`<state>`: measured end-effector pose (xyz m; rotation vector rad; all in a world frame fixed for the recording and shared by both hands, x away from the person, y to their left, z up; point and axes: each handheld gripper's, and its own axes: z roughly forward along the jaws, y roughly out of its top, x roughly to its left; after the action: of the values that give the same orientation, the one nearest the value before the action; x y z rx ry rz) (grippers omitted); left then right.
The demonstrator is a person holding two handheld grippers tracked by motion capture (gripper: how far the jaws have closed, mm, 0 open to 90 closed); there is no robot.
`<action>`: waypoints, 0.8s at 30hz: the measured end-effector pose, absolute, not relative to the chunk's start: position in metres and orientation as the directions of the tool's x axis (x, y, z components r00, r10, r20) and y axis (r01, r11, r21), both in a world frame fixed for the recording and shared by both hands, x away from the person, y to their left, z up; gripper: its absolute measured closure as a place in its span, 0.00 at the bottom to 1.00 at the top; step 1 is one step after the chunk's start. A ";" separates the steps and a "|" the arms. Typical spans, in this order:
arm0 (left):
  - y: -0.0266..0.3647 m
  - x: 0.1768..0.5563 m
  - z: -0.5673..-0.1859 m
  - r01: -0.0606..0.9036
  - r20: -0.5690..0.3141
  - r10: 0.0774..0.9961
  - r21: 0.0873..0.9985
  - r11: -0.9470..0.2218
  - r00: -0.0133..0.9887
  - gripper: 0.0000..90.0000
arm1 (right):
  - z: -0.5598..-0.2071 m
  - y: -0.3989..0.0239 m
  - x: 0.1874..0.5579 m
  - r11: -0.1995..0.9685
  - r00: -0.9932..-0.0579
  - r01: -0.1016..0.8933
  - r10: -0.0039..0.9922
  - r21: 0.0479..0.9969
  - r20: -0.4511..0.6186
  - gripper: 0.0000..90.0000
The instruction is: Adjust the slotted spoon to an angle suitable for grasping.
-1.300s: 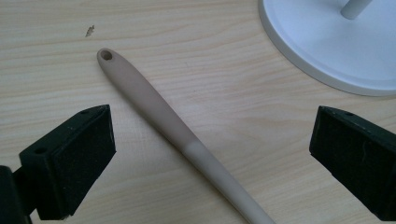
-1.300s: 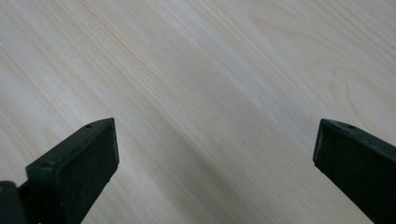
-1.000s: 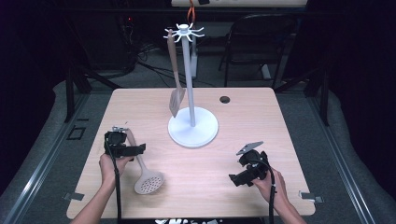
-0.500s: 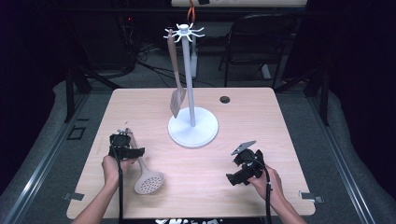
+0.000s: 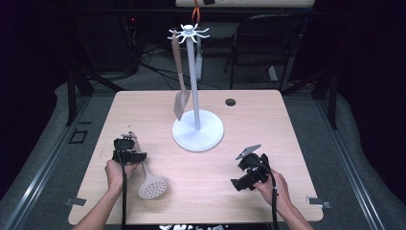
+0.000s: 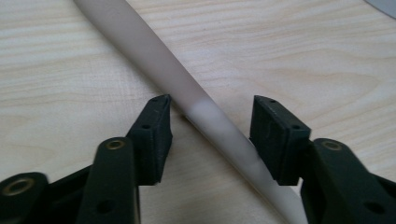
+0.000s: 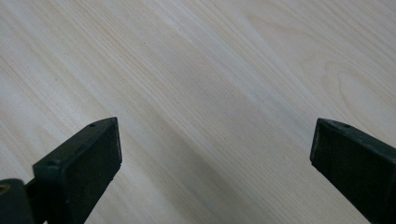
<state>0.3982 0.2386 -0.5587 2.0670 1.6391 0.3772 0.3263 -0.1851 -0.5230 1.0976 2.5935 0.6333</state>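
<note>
Flat, skimmer [image 5: 147, 177] handle pointing away

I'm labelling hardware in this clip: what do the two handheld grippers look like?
Both are black. The left gripper has two blocky pads on arms with brass-coloured rivets. The right gripper carries a grey three-cornered plate. A black cable trails from each along the forearms, which are bare, no sleeves.
</note>
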 end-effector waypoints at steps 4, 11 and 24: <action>0.239 0.398 -0.559 0.835 -0.072 0.964 0.520 -0.181 0.254 0.55 | -0.523 -0.184 0.326 0.630 -0.689 0.613 0.721 0.477 -0.067 0.02; 0.241 0.398 -0.558 0.832 -0.079 0.962 0.524 -0.183 0.261 0.57 | -0.523 -0.184 0.326 0.630 -0.690 0.612 0.721 0.478 -0.068 0.02; 0.241 0.397 -0.555 0.826 -0.096 0.956 0.532 -0.187 0.278 0.65 | -0.525 -0.184 0.327 0.622 -0.688 0.618 0.724 0.480 -0.052 0.02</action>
<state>0.3966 0.2405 -0.5552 2.0677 1.5977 0.3537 0.3271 -0.1844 -0.5246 1.0977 2.6062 0.6368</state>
